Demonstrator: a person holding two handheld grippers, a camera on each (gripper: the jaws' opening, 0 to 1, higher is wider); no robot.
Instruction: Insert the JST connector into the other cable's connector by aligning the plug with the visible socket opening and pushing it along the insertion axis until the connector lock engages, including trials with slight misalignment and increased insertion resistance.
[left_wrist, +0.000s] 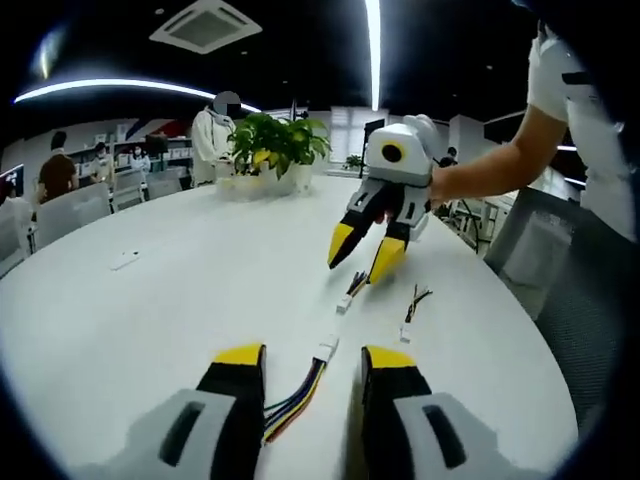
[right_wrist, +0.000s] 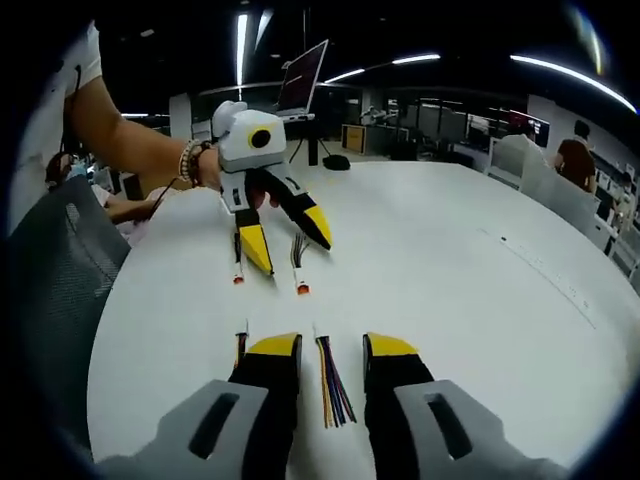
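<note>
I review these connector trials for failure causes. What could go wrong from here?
1. Several short cables lie close together: the multicolour cable between the left gripper's open jaws, plus two others beyond. A grab could catch the wrong one.
2. Neither cable is held yet; the right gripper hangs open, so a loose cable may slide on the table.

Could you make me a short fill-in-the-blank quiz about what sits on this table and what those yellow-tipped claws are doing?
1. The cables lie on a round ____ table.
2. The left gripper has its jaws ____, with a multicoloured ribbon cable lying between them.
3. The right gripper hovers over two cables and grips ____.
4. At the table's far edge stands a leafy ____ potted plant.

Missing words: white; open; nothing; green
</note>
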